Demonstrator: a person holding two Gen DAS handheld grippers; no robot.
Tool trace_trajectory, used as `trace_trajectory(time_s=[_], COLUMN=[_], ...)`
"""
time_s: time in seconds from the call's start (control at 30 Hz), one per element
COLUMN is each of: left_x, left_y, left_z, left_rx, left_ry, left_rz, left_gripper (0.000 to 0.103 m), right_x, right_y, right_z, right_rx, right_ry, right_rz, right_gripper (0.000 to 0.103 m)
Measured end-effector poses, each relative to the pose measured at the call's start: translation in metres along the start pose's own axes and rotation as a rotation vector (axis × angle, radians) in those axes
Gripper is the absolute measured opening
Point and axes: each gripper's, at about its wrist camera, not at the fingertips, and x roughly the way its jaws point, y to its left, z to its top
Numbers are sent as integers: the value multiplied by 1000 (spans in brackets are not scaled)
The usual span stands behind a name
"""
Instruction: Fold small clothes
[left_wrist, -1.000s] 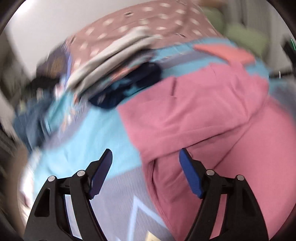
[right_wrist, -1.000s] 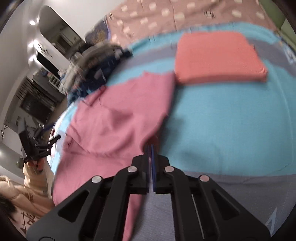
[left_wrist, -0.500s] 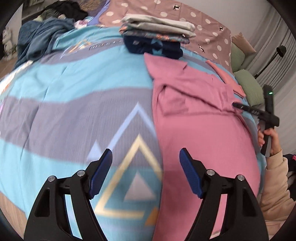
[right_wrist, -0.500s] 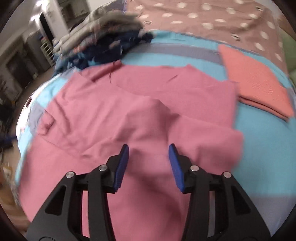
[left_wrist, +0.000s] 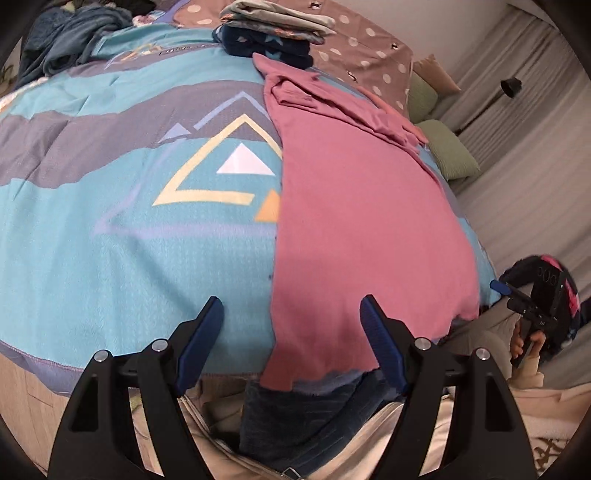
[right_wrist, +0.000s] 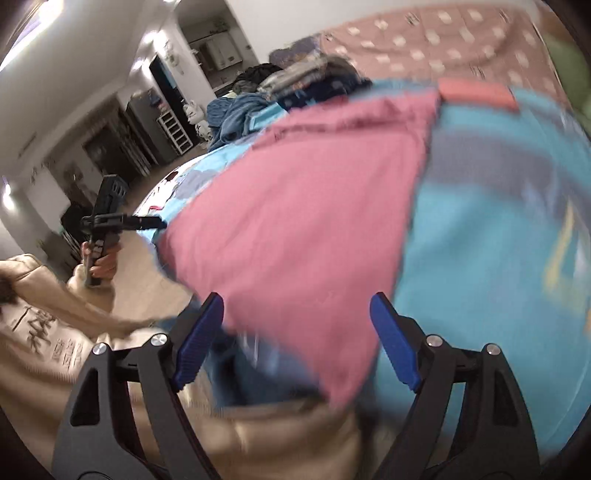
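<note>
Both grippers, left (left_wrist: 291, 332) and right (right_wrist: 297, 332), spread wide and empty at pink garment's (left_wrist: 362, 206) near hem, laid flat on blanket (left_wrist: 129, 221); next probably pinch hem corners for fold.

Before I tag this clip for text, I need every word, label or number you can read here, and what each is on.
None is legible.
Blanket: a line of small print near the far edge, too small to read.
Beige sweatshirt: dark characters across the chest, too blurred to read.
</note>
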Motion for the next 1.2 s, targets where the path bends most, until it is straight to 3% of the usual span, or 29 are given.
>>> trace_trajectory(time_s=[0.1,0.27,0.4,0.47,0.53,0.7,0.8,0.97,1.2], left_x=[0,-3,-8,-9,-7,-5,-3,8,20], left_y=[-4,0,5,11,17,22,31,47,57], left_z=[-8,-12,-19,-24,-29,-41,-42,-45,-42], left_rx=[35,1,-32,-59,-97,-118,-146,-229,-302], left_ry=[4,2,-9,-7,2,-11,-31,-33,-20], left_rz=[2,-12,-44,-78,-125,-231,-264,-411,-541], left_gripper=[77,77,77,77,77,77,77,75,61], right_x=[13,32,44,51,57,60,62,59,58], right_y=[-24,-45,-45,-45,-45,-57,-57,-53,-52], right_z=[-15,-8,-3,-3,-1,-5,-3,-1,1], right_rx=[79,167,185,197,221,286,277,266,266], right_ry=[-18,-89,-80,-68,-63,-86,-88,-88,-82], right_rz=[16,176,286,301,297,298,292,291,289], right_gripper=[83,84,81,73,45,14,13,12,12])
